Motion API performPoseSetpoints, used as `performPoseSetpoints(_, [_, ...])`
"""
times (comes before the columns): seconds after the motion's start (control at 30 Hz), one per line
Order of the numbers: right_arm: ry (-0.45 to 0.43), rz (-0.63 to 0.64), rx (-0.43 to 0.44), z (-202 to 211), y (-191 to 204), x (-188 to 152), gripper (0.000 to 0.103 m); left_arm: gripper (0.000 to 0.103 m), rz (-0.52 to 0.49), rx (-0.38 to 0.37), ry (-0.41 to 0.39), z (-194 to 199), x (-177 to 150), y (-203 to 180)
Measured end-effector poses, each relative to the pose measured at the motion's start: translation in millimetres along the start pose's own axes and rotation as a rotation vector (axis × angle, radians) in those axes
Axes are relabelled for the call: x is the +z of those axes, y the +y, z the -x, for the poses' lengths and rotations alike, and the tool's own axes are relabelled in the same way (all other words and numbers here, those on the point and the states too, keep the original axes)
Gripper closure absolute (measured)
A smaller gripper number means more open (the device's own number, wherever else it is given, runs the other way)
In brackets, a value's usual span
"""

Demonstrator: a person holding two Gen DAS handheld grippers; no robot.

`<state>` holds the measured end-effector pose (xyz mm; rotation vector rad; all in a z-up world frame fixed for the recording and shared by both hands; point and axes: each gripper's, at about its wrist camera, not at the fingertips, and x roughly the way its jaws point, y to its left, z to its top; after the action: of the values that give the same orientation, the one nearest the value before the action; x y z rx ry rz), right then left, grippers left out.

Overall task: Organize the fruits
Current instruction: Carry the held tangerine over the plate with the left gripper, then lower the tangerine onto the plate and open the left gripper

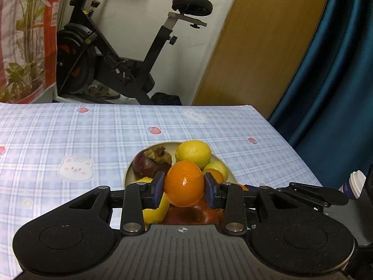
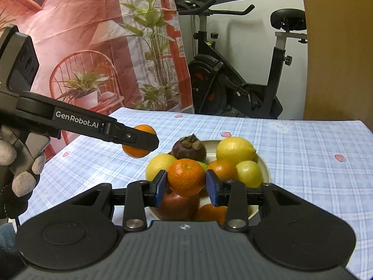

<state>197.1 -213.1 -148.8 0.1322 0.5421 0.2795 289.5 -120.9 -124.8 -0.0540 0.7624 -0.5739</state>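
My left gripper [image 1: 184,184] is shut on a smooth orange [image 1: 183,183], held above a pale plate [image 1: 127,172] heaped with fruit. My right gripper [image 2: 186,182] is shut on a mandarin [image 2: 186,177] over the same plate [image 2: 264,165]. In the plate lie a dark mangosteen [image 2: 189,149], a lemon [image 2: 235,150], a second lemon [image 2: 160,164], a green-yellow fruit [image 2: 249,173], another orange [image 2: 222,169] and a red apple [image 2: 179,204]. The right wrist view also shows the left gripper [image 2: 139,141] from the side, gripping its orange [image 2: 139,154] left of the plate, in a gloved hand [image 2: 21,163].
The table wears a blue checked cloth [image 1: 70,135] with bear and strawberry prints. Its far edge meets an exercise bike [image 1: 121,53], a wooden door [image 1: 261,39] and a blue curtain [image 1: 338,70]. A white-capped bottle [image 1: 355,184] stands at the right edge.
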Motion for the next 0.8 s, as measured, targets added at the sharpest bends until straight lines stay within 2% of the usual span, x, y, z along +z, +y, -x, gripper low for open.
performPoseSetpoints(0.8, [0.018, -0.041, 0.02, -24, -21, 0, 0.064, 0.065, -0.014, -0.033, 0.026, -37, 15, -2])
